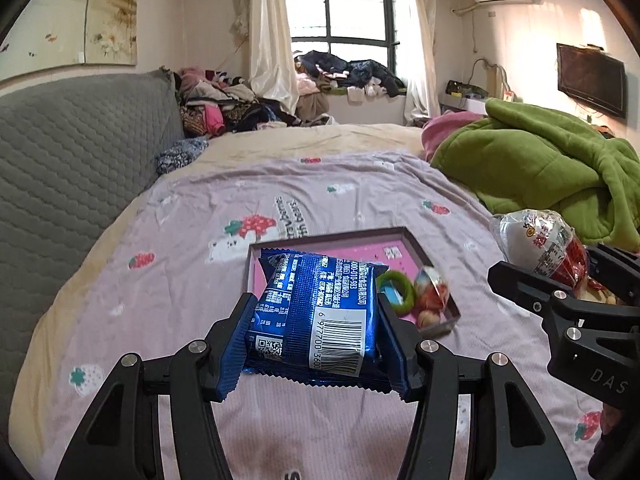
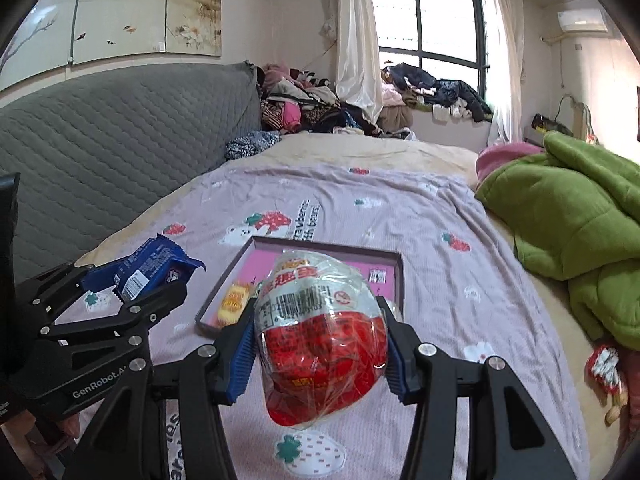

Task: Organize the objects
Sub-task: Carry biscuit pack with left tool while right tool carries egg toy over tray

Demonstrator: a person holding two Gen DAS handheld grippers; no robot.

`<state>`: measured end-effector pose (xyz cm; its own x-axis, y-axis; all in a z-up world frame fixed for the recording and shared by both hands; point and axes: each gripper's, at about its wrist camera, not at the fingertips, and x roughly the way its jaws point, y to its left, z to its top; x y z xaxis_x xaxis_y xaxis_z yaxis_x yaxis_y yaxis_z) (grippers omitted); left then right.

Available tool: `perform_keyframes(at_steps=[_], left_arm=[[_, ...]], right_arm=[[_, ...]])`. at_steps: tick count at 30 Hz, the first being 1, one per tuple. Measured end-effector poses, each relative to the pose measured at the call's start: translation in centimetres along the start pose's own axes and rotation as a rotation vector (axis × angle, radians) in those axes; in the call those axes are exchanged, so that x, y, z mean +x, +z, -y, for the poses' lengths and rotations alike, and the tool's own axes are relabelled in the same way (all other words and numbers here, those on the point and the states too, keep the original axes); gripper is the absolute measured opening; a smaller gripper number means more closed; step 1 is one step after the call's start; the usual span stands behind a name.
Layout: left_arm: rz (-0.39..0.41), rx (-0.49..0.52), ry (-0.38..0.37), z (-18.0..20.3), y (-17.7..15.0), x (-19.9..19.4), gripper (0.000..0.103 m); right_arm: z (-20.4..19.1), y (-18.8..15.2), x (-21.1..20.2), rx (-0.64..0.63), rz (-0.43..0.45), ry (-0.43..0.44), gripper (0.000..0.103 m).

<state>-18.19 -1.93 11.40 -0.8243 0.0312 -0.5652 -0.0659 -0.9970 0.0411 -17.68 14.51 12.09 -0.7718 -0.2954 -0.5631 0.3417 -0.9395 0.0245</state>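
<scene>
My left gripper (image 1: 316, 316) is shut on a blue snack packet (image 1: 320, 316), held barcode-up above the bed. The same packet (image 2: 152, 268) shows at the left of the right wrist view. My right gripper (image 2: 320, 336) is shut on a red and white egg-shaped packet (image 2: 324, 336), also seen at the right edge (image 1: 540, 244) of the left wrist view. Beyond both lies a shallow pink tray (image 1: 320, 244) (image 2: 384, 260) on the bedspread. It holds a green ring (image 1: 400, 292), a small wrapped egg (image 1: 432, 292) and a yellow wrapped sweet (image 2: 234, 304).
A crumpled green blanket (image 1: 552, 164) fills the bed's right side. A grey quilted headboard (image 1: 76, 168) runs along the left. Piled clothes (image 1: 228, 104) lie at the far end under the window. A red-white wrapper and peanuts (image 2: 608, 372) sit at the right bed edge.
</scene>
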Motion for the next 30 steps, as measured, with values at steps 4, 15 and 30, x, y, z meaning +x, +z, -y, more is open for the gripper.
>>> perform_keyframes(at_steps=[4,15,30], left_arm=[[0.015,-0.004,0.001,-0.3,0.9,0.8,0.059],[0.031,-0.043,0.002,-2.3,2.0,4.7,0.059],[0.015,-0.086,-0.013,-3.0,0.1,12.8,0.059]], right_arm=[[0.3,1.2,0.4,0.019,0.033,0.0,0.053],[1.3,3.0,4.0,0.046,0.055,-0.011,0.053],[2.6,1.1,10.9,0.089,0.003,-0.019,0.054]])
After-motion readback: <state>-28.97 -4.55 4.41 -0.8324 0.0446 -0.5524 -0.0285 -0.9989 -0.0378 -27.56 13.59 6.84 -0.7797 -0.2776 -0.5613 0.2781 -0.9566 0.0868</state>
